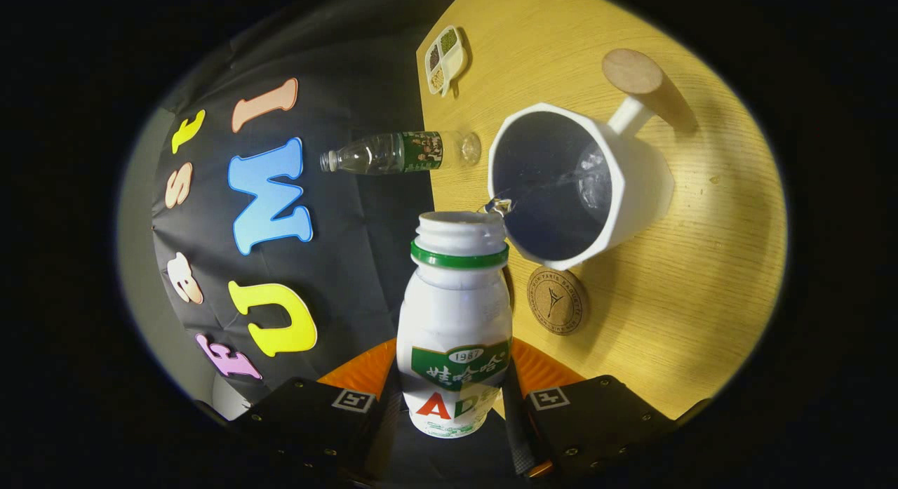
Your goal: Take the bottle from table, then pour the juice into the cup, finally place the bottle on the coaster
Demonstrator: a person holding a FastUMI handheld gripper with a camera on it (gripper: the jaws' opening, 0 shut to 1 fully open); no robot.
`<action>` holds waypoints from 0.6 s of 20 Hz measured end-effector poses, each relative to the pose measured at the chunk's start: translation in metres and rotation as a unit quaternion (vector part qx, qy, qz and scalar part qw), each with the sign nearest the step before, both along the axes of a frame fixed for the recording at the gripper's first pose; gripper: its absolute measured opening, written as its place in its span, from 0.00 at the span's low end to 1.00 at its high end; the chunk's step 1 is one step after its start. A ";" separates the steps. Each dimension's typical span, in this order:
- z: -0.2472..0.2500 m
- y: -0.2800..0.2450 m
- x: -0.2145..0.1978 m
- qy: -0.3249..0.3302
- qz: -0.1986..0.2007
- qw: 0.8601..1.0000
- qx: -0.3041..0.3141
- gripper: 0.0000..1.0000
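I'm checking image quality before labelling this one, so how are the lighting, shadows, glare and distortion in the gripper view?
Gripper view: warm light falls on the wooden table; the cup and its handle throw soft shadows; glare spots glint on the clear plastic bottle; fisheye bending curves the table edge; the white bottle held in the gripper looks sharp, the small tray beyond less so.

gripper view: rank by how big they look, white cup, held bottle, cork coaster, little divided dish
1. White cup and held bottle, gripped between the fingers: they look about alike, and the bottle's nearness to the camera inflates it, so no ranking between them.
2. Cork coaster.
3. Divided dish, smallest, though it lies farthest away.
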State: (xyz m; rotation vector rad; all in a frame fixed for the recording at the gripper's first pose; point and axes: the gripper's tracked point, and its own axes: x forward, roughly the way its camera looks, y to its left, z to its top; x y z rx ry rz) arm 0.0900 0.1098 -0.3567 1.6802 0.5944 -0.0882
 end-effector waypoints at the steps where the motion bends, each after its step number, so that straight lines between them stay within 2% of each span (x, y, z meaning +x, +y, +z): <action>1: 0.001 -0.001 0.001 -0.001 0.001 1.000 0.001 0.65; 12: 0.004 -0.006 0.002 0.001 -0.017 1.000 0.011 0.65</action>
